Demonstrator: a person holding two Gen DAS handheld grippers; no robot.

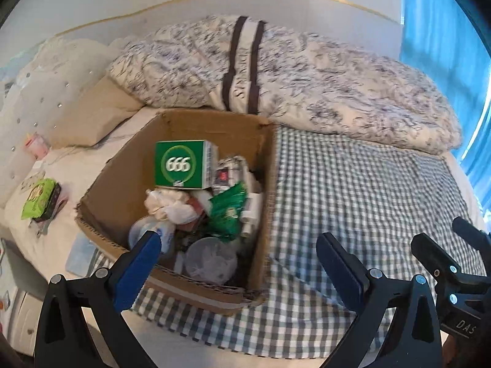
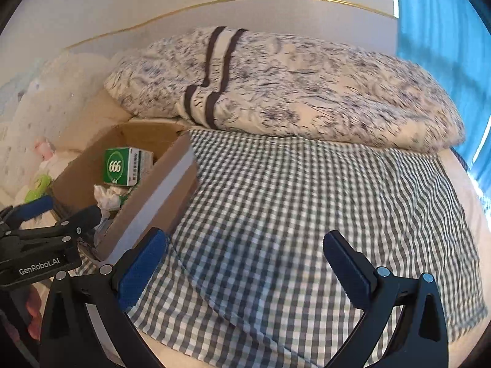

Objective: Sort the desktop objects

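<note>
- Currently both claws gape wide and carry nothing: left gripper (image 1: 237, 253) at lower centre over the cardboard box (image 1: 122, 165), right gripper (image 2: 245, 251) above bare checked cloth (image 2: 307, 199).
- Sorted clutter, including the green 666 carton (image 1: 179, 164), sits mid-frame inside the box.
- This fits either emptying or a finished fill; any reach should enter from above, clear of the walls.

Home bedroom: bed with gingham sheet (image 2: 307, 214) under the tongs, rolled duvet (image 2: 291, 92) ahead, tufted headboard (image 1: 36, 98) far left, blue curtain (image 2: 445, 46) right.

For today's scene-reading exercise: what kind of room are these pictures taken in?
Most likely a bedroom. A rolled patterned duvet lies on a bed with a checked sheet, beside a pillow; the cardboard box of oddments sits on the bed.
</note>
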